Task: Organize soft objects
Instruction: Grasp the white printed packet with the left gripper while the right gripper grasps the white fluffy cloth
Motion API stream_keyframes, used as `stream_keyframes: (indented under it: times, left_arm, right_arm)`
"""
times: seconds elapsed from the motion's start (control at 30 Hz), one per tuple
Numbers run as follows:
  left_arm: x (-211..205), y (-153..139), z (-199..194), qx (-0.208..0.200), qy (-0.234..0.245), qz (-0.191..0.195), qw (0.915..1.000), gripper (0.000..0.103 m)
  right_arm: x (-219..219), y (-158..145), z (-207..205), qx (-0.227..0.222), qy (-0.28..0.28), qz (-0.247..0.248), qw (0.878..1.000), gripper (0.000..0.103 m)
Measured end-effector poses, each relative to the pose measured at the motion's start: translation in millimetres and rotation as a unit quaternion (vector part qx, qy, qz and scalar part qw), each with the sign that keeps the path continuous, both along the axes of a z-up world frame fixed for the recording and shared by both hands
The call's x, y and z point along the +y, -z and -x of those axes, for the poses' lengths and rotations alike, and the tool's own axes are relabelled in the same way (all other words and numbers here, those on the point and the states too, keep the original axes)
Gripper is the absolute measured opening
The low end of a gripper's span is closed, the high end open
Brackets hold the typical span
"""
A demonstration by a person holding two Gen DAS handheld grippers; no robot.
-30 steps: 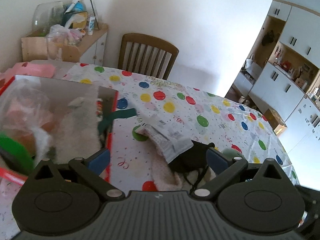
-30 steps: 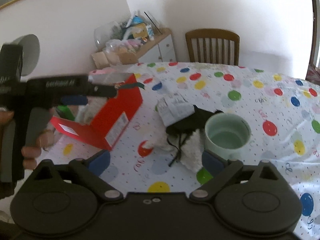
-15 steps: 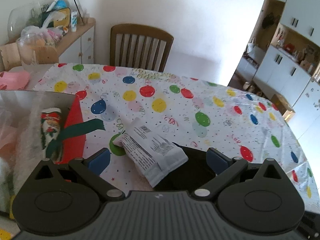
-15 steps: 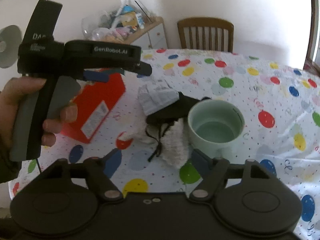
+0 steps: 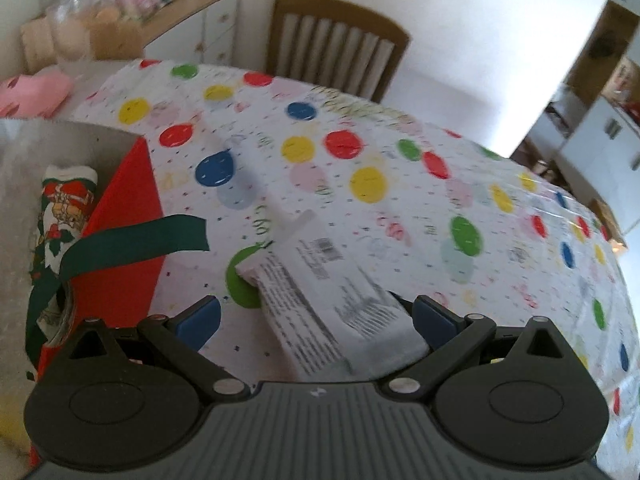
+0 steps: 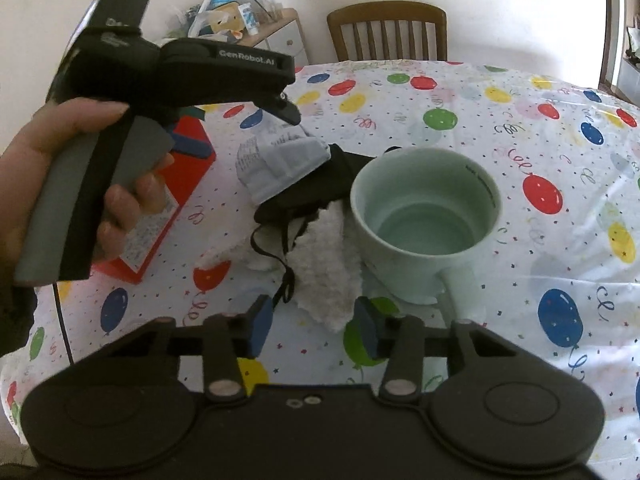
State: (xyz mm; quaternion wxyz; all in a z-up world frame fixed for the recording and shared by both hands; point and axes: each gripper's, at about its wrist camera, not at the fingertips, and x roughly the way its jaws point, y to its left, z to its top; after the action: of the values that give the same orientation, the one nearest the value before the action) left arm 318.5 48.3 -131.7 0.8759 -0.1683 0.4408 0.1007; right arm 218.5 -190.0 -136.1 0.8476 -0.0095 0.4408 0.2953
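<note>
soft things heaped beside the mug

the left gripper (image 5: 316, 318) hangs wide open, empty, above the white printed plastic packet (image 5: 332, 296). that packet lies on a black drawstring pouch (image 6: 316, 192) and white fluffy cloth (image 6: 324, 272), touching the pale green ceramic mug (image 6: 426, 220). the right gripper (image 6: 312, 330) hovers half open, empty, near the cloth. the red cardboard box (image 5: 124, 216) sits to the left.

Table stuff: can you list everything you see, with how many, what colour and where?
Tablecloth: one, white with coloured balloons, covering the table.
Box: one, red, left side.
Ribbon: one, dark green, hanging over the box edge.
Printed packet: one, white, centre, on the black cloth.
Black cloth: one, beside the mug.
Fluffy cloth: one, white, underneath.
Mug: one, pale green, centre-right.
Chair: one, wooden, far side.
Left tongs: open, over the packet.
Right tongs: open, near the fluffy cloth.
</note>
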Motion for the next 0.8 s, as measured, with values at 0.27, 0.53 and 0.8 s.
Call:
stream_keyframes:
  times: [0.27,0.53,0.8]
  left_arm:
    - [10.0,18.7,-21.6,0.027,-0.032,0.015,0.9990,0.103]
    - [13.1,31.3,-26.5,0.039,-0.045,0.043,0.9973,0.091]
    - [11.0,25.7,-21.2,0.028,-0.029,0.042,0.9983,0.065]
  right_arm:
    - [-0.1,6.5,-12.9,0.011,0.030,-0.015,0.999,0.031]
    - [2.4,7.9,-11.8,0.001,0.036,-0.006,0.999,0.010]
    - [5.2,1.3,-3.0,-0.028,0.025,0.006,0.999,0.003]
